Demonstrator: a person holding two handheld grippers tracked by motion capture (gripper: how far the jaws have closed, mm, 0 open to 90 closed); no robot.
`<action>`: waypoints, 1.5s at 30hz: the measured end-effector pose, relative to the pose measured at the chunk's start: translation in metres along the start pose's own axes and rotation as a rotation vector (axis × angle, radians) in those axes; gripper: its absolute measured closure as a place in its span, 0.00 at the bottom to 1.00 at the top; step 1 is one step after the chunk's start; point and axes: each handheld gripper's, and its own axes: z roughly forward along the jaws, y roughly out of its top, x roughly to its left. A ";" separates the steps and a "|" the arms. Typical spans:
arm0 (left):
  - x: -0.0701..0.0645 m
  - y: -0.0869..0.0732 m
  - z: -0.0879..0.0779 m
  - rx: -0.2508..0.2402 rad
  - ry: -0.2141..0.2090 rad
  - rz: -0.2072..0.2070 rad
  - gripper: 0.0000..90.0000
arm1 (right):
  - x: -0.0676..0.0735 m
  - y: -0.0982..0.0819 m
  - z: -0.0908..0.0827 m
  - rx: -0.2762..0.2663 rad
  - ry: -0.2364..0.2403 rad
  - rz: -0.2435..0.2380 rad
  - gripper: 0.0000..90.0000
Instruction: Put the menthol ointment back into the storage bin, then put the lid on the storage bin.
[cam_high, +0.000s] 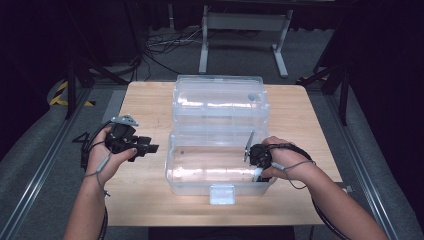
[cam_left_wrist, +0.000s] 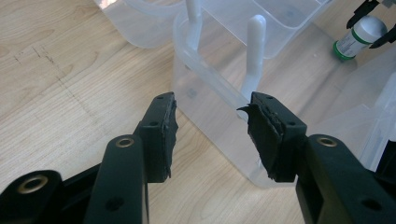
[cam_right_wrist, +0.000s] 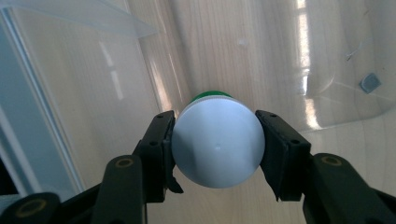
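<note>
A: Where is the bottle right now?

B: The small white-capped bottle with the green band is clamped in the right tongs, pads pressed on either side of the cap. In the high view the right tongs sit at the right end of the clear plastic storage box, down inside its near compartment. From the left gripper view the bottle hangs cap-up above the box floor, near the right wall.

A: And the left tongs?

B: The left tongs stand apart with nothing between them, held over the table just left of the box, pointing at its left wall. In the high view they are close to the box but not touching it.

A: What could go wrong from here?

B: I'd say the grip is the main worry. The pads hold only the round, smooth cap, so a tilt of the wrist could let the bottle swivel or slip out and drop onto the box floor. If it lands on its side it will likely roll toward the far wall.

A: Anything with the box itself?

B: It's light and nobody is steadying it. If the right tongs knock the right wall on the way out, the box could slide across the table, and the open lid, leaning back on the far side, could tip it. The left tongs are near enough to brace it if needed.
</note>
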 end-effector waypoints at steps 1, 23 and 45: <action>0.000 0.000 0.000 0.001 -0.001 -0.001 0.58 | 0.000 0.000 0.000 -0.002 0.000 0.001 0.56; -0.001 0.000 -0.001 0.000 0.001 0.010 0.57 | 0.000 -0.004 -0.013 -0.081 -0.030 0.000 0.50; -0.015 0.006 0.005 0.002 -0.048 0.044 0.60 | 0.001 -0.030 -0.078 -0.451 -0.083 0.098 0.55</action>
